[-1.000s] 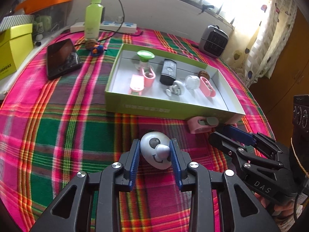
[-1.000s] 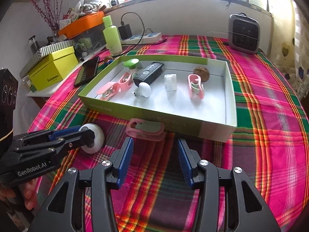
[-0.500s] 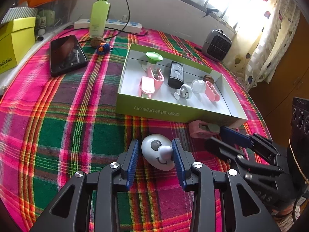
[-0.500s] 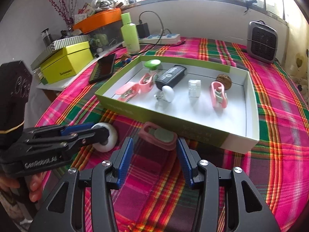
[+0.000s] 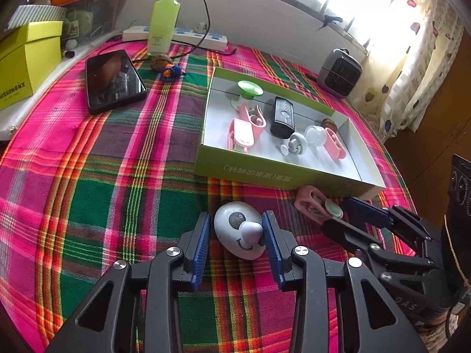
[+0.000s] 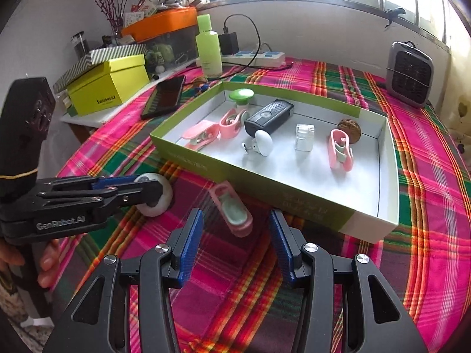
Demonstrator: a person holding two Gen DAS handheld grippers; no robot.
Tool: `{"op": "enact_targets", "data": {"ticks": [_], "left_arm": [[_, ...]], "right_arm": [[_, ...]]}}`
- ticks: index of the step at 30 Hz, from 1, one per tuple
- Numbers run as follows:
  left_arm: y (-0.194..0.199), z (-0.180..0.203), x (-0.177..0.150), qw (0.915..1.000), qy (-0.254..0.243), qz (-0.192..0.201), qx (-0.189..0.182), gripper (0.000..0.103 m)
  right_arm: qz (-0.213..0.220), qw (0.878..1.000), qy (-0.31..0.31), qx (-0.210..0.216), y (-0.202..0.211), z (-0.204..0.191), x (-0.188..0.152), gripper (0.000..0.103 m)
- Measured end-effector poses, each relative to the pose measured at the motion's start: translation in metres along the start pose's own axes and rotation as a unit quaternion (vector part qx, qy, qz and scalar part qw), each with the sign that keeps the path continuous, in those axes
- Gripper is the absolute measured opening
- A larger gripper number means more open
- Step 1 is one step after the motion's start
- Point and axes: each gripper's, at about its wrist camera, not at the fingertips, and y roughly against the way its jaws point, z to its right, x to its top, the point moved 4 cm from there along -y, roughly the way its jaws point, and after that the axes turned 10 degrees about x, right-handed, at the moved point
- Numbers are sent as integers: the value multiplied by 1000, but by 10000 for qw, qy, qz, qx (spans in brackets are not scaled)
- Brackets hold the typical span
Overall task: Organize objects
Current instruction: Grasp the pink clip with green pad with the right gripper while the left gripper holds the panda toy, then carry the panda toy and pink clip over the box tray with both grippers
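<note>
The pink clip [image 6: 232,210] lay just ahead of the right gripper [image 6: 235,242], between its parted, empty jaws, long axis slanting toward the green tray [image 6: 297,197].

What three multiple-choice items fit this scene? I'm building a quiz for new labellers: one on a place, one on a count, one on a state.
1. Where is the white face toy?
A. inside the green box
B. on the plaid cloth, outside the box
C. on the floor

2. How many pink clips lie in the box?
A. three
B. one
C. six

3. How is the right gripper?
A. shut on a clip
B. shut, empty
C. open, gripping nothing

Answers:
1 B: it rests on the cloth in front of the box's near wall.
2 A: two lie at one end and one near the other.
3 C: its blue pads stand apart and touch nothing.
</note>
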Motion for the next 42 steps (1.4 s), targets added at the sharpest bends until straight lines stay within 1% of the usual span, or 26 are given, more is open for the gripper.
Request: {"op": "enact_targets", "data": {"ticks": [3,6,9,13,20,24,25,27,32,38,42], "left_arm": [[0,2,0,10000,13,-7,4,37],[-1,2,-1,10000,17,-11,4,37],[-1,1,0,10000,27,-8,-2,37],[-1,0,0,10000,27,-14,-1,37],[-2,-2,0,10000,23,-7,-5,37],[-2,-1,0,10000,37,-3,16,37],[-2,-2,0,10000,43,0,12,36],[-1,-1,0,10000,18,9,-22,32],[-1,1,0,10000,15,19,0,31],[0,1,0,10000,6,28,9,29],[0,1,1,10000,-13,30,30,29]], "right_arm": [[-96,9999,73,41,-5,-2,1,47],[-188,9996,217,-44,-11,-5,2,48],[-270,9994,211,-32,-16,-4,3,47],[-284,9993,251,24,-21,-6,6,47],[-291,9992,268,-29,-24,-7,7,47],[-307,9989,312,-139,-25,-10,7,47],[-309,9989,316,-153,-25,-10,7,47],[-288,9990,286,-175,-24,-8,7,36],[-263,9992,213,-199,-22,-6,7,27],[-263,9992,203,-205,-22,-7,6,19],[-256,9994,173,-181,-20,-8,4,19]]}}
